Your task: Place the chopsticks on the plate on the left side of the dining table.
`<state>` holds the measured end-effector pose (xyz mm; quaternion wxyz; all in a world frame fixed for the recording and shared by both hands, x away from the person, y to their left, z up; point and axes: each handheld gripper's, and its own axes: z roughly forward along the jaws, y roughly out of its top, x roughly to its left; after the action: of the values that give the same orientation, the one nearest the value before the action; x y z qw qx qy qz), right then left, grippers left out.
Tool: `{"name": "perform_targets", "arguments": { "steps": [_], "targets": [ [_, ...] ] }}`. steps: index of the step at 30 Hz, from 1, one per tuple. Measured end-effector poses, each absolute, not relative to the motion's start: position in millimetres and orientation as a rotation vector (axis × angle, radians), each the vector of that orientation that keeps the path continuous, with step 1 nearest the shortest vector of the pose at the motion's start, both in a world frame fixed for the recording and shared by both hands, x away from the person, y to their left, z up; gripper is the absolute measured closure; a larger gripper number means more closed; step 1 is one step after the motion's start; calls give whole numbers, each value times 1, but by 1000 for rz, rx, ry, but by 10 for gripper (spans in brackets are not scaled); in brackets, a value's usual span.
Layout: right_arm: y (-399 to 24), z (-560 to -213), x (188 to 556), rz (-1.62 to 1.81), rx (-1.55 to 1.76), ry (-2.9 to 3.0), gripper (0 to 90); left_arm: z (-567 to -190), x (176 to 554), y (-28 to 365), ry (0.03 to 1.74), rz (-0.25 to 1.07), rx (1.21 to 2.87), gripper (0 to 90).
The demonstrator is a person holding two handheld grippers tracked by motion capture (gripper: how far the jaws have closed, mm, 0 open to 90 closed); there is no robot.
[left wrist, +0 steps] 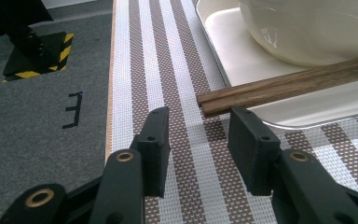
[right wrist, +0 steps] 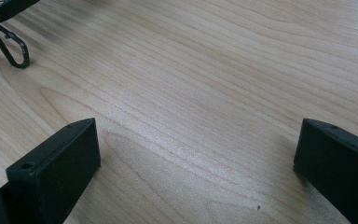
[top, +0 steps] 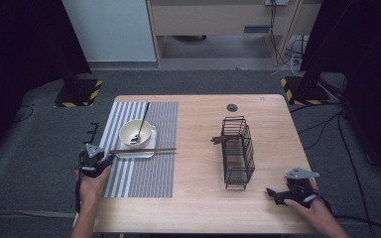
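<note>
A pair of dark wooden chopsticks (top: 144, 150) lies across the front rim of a white tray (top: 150, 154) that holds a cream bowl (top: 136, 132) with a spoon (top: 143, 119) in it. In the left gripper view the chopsticks (left wrist: 284, 84) end just beyond my left gripper (left wrist: 199, 122); its jaws stand open over the striped placemat (left wrist: 168, 60) with nothing between them. In the high view my left gripper (top: 109, 156) sits at the mat's left edge. My right gripper (right wrist: 198, 135) rests open over bare wood, at the table's front right (top: 271, 193).
A black wire basket (top: 238, 151) stands right of centre with more chopsticks (top: 221, 140) sticking out of its left side; its foot (right wrist: 9, 44) is close ahead of the right gripper. The table's left edge (left wrist: 109, 93) runs beside the left gripper.
</note>
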<state>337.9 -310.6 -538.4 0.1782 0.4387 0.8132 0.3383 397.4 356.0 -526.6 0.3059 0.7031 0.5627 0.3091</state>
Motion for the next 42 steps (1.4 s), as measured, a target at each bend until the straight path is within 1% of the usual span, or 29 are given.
{"name": "perform_targets", "arguments": {
  "steps": [29,32,37,42],
  "targets": [
    [-311,-538,338,957,1242,2300,2,-525,401,357,1476,821,1871,574],
    [-311,-538,338,957,1241,2299,2,-523,400,356,1450,809,1868,555],
    [-311,-538,338,957,1242,2300,2,-519,397,353,1410,780,1859,487],
    [-311,-538,338,957,1242,2300,2,-516,396,348,1377,746,1859,374]
  ]
}}
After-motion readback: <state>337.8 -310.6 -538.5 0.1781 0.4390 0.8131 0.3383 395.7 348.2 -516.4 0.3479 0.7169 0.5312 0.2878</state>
